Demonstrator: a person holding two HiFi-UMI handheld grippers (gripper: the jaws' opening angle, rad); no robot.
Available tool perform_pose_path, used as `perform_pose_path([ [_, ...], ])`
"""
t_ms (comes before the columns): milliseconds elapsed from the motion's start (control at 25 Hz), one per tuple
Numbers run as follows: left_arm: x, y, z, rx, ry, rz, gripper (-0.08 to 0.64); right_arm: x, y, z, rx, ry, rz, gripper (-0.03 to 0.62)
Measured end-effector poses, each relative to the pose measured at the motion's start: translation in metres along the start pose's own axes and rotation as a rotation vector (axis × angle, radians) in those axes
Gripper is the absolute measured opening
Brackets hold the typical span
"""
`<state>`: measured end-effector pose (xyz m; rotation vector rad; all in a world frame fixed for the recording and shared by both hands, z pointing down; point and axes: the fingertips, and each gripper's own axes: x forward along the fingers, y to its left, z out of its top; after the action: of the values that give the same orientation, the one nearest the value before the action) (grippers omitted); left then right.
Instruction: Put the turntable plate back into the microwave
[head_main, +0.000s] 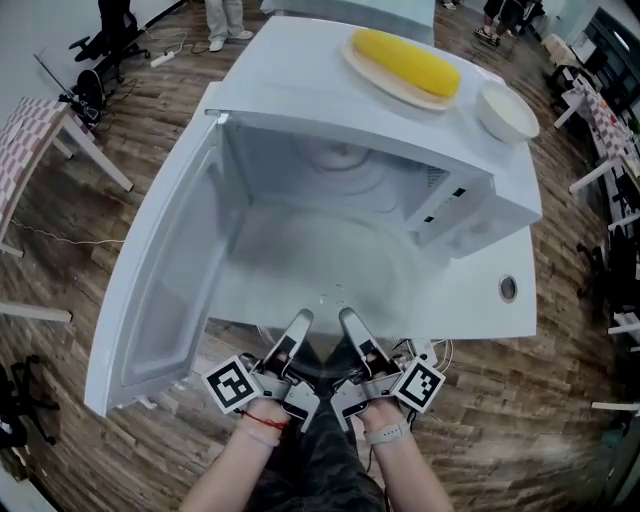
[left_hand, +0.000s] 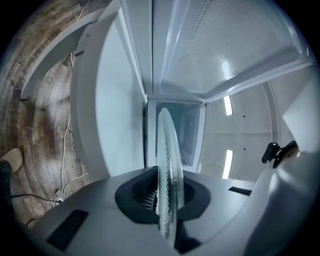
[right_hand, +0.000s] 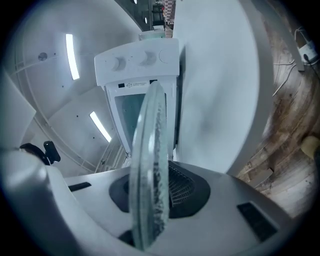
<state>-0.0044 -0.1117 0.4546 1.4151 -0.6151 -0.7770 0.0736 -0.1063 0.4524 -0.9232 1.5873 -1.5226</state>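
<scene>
White boxy microwave (head_main: 300, 85) stood with its white door (head_main: 165, 290) swung wide. Clear round glass turntable plate (head_main: 320, 265) hung roughly level at the cavity mouth. Left gripper (head_main: 298, 322) and right gripper (head_main: 350, 320) each had fingers clamped on its near rim.

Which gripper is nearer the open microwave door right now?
Left. The left gripper is on the side toward the door; the right gripper lies beyond it, toward the control panel. Both clamp the turntable plate.
</scene>
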Motion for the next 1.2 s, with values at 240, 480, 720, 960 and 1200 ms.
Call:
perform_pose_path([
  [240, 0.018, -0.003, 0.017, 0.007, -0.012, -0.015, 0.029, 0.023, 0.001, 0.011, -0.021, 0.015, 0.004, 0.072],
  [480, 0.043, -0.001, 0.029, 0.005, -0.011, -0.021, 0.031, 0.044, 0.0, 0.029, -0.02, 0.009, 0.005, 0.072],
  [720, 0.056, 0.001, 0.042, -0.013, -0.007, -0.008, 0.031, 0.06, -0.003, 0.036, -0.007, 0.002, 0.0, 0.072],
  [960, 0.072, 0.002, 0.05, -0.029, -0.013, -0.015, 0.031, 0.074, -0.005, 0.047, 0.001, 0.002, -0.001, 0.072],
  [1200, 0.083, 0.001, 0.059, -0.042, -0.012, -0.03, 0.031, 0.085, -0.007, 0.055, 0.014, -0.008, 0.002, 0.072],
])
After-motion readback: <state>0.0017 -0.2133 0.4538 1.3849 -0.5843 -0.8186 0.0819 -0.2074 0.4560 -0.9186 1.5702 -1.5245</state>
